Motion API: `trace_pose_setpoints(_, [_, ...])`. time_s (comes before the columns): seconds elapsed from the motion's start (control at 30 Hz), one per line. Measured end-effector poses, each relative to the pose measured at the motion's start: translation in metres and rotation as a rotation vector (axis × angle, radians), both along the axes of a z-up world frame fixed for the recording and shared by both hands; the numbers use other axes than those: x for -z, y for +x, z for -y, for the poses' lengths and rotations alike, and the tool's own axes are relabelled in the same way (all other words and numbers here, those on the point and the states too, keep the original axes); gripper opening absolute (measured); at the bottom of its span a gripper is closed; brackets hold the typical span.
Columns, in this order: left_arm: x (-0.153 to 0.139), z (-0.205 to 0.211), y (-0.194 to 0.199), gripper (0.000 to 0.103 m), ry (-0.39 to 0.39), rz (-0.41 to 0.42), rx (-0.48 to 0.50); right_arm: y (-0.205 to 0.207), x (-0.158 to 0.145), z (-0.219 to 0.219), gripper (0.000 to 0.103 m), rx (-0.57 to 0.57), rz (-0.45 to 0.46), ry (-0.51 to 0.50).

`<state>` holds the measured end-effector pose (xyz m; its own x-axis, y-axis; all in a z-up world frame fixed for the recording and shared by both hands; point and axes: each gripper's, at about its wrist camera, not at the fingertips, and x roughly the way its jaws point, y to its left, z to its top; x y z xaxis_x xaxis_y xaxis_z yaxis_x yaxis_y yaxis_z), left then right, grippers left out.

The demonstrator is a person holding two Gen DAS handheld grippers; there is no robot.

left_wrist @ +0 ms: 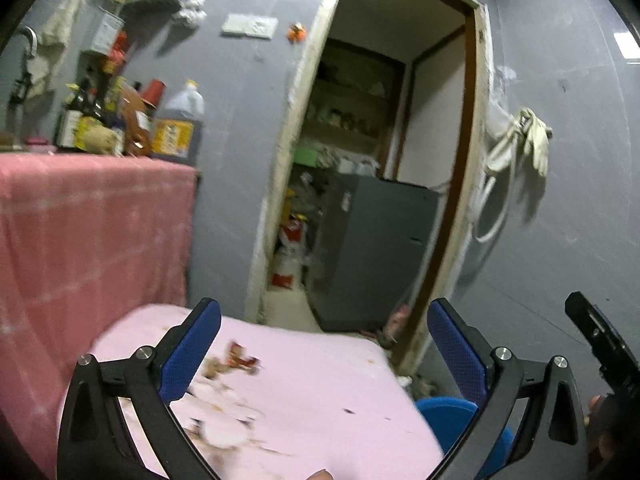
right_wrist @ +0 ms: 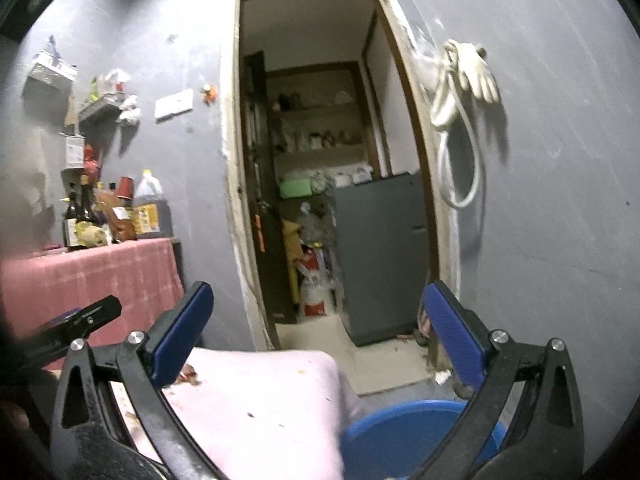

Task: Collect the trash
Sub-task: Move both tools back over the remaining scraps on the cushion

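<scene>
A pink cloth-covered surface (left_wrist: 304, 392) lies below both grippers, littered with crumpled wrappers and scraps (left_wrist: 236, 360) near its left side. My left gripper (left_wrist: 324, 344) is held above it, wide open, with nothing between its blue pads. The right gripper (right_wrist: 316, 336) is also wide open and empty, and its dark tip (left_wrist: 592, 332) shows at the right edge of the left wrist view. A few scraps (right_wrist: 188, 376) show beside its left finger (right_wrist: 180, 336). A blue bin (right_wrist: 404, 436) sits low, right of the pink surface.
A counter draped in pink cloth (left_wrist: 92, 216) stands at left, crowded with bottles (left_wrist: 176, 120). An open doorway (right_wrist: 328, 184) ahead leads to a storeroom with a grey cabinet (right_wrist: 384, 256) and shelves. White gloves and a hose (right_wrist: 464, 76) hang on the grey wall.
</scene>
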<state>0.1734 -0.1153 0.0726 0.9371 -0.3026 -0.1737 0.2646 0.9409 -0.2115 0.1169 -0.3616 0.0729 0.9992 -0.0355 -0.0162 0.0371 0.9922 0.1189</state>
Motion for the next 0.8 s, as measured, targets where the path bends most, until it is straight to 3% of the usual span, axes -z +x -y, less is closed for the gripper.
trace_pose_setpoints(0.43, [0.002,-0.075,-0.011,0.101,0.042,0.084,-0.154,0.026,0.001,-0.081,0.103,-0.130,0.030,-0.066])
trace_pose_setpoints(0.8, [0.044,-0.109,0.023,0.101,0.090,-0.017,-0.220,0.091,0.040,-0.123,0.103,-0.230,-0.091,-0.095])
